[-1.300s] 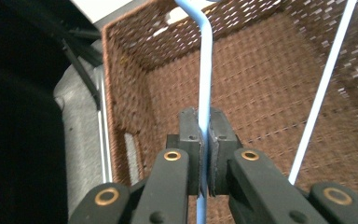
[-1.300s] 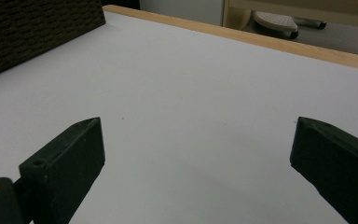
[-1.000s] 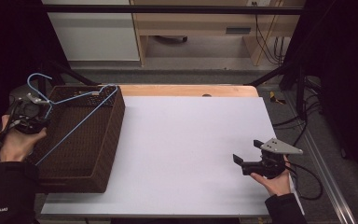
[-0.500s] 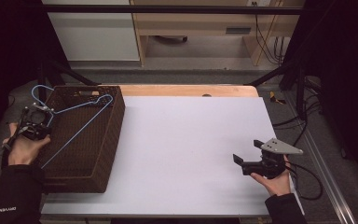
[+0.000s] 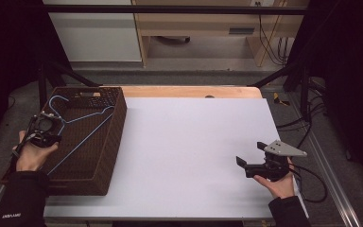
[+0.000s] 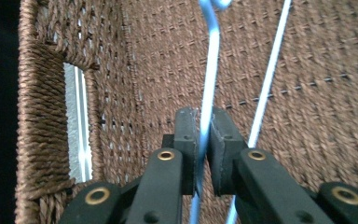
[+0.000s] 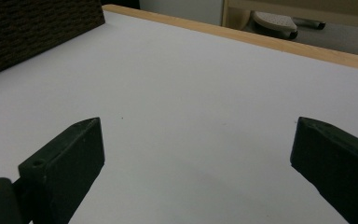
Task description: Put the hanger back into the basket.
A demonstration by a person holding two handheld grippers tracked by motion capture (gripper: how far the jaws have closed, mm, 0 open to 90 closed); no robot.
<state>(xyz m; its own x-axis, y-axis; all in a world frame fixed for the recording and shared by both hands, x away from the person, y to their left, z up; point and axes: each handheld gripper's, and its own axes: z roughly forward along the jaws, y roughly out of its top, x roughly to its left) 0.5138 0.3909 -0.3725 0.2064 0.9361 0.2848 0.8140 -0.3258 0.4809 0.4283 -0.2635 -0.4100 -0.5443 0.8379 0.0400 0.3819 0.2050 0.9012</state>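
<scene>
At far left of the tabletop [image 5: 189, 156], a brown wicker basket [image 5: 116, 137] is seen, with a blue wire hanger [image 5: 82, 116] lying slanted inside it, hook end toward the far left corner. Left tongs [image 5: 45, 130] are held over the basket's left rim. From the left gripper view, the left tongs [image 6: 204, 140] are seen nearly pressed together with 1 strand of the hanger [image 6: 209, 93] running between the pads; jaws have just been opening slightly, and a thin gap shows on each side of the wire, so firm pinching cannot be told. A 2nd strand of the hanger passes just right of the jaws, against the woven wall [image 6: 317, 84]. A handle cutout in the basket is visible at left in that view.

Right tongs [image 5: 250, 158] are held low over the white tabletop at near right, well apart from the basket, jaws spread wide, nothing between them. Bare white surface [image 7: 200, 116] is seen between the 2 jaws.
</scene>
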